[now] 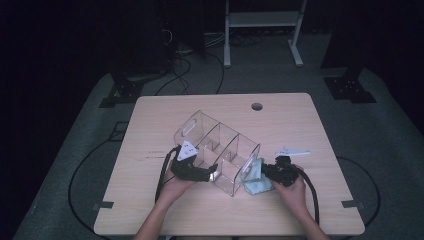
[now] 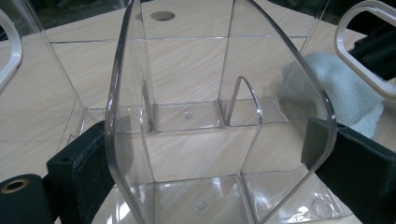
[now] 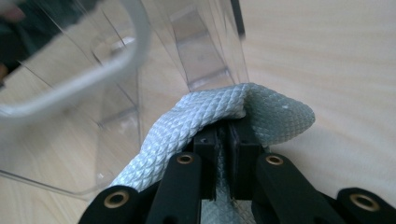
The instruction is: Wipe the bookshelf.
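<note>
A clear acrylic organizer with several compartments stands slantwise in the middle of the table. My left gripper is at its near left end. In the left gripper view the two black jaws of the left gripper press on both edges of a curved clear wall of the organizer. My right gripper is at the organizer's right end, shut on a light blue cloth. In the right gripper view the cloth is pinched between the pads of the right gripper, right beside the organizer's wall.
A small pale flat piece lies on the wooden table to the right of the organizer. A round cable hole sits near the far edge. Cables trail from both grippers toward the near edge.
</note>
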Demonstrator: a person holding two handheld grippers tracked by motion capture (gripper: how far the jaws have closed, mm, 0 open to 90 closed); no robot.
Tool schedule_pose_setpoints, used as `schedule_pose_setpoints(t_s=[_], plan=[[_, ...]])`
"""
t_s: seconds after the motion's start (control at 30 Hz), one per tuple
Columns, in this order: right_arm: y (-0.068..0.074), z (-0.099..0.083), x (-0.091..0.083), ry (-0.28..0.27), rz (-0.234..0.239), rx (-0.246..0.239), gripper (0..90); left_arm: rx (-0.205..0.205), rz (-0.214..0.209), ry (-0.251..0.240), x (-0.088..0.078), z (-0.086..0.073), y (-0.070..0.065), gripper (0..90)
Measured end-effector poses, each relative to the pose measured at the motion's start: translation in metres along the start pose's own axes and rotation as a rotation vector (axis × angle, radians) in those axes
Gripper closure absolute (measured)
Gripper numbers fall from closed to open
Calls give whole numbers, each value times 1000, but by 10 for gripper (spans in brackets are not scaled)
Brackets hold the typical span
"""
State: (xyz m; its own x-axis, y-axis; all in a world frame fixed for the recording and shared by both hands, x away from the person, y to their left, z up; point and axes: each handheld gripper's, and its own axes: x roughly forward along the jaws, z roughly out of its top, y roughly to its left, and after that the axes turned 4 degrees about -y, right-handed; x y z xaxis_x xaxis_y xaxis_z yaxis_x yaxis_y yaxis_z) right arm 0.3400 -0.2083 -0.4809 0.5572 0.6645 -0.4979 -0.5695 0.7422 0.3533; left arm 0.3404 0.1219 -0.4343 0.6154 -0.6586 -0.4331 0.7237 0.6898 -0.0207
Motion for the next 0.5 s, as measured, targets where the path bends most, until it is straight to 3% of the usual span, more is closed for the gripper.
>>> schedule_pose_setpoints(t_s=[0.07, 0.13, 0.2, 0.27, 0.5], plan=[[-1, -6, 8, 44, 3, 12, 834, -2, 0, 0, 0, 0, 0, 56], [-1, -7, 8, 47, 5, 17, 834, -2, 1, -1, 0, 0, 0, 57], [1, -2, 1, 13, 11, 10, 834, -1, -1, -1, -1, -1, 0, 57], [5, 8, -10, -55, 28, 8, 834, 1, -2, 0, -1, -1, 0, 58], [17, 42, -37, -145, 11, -56, 834, 3, -3, 2, 0, 0, -2, 57]])
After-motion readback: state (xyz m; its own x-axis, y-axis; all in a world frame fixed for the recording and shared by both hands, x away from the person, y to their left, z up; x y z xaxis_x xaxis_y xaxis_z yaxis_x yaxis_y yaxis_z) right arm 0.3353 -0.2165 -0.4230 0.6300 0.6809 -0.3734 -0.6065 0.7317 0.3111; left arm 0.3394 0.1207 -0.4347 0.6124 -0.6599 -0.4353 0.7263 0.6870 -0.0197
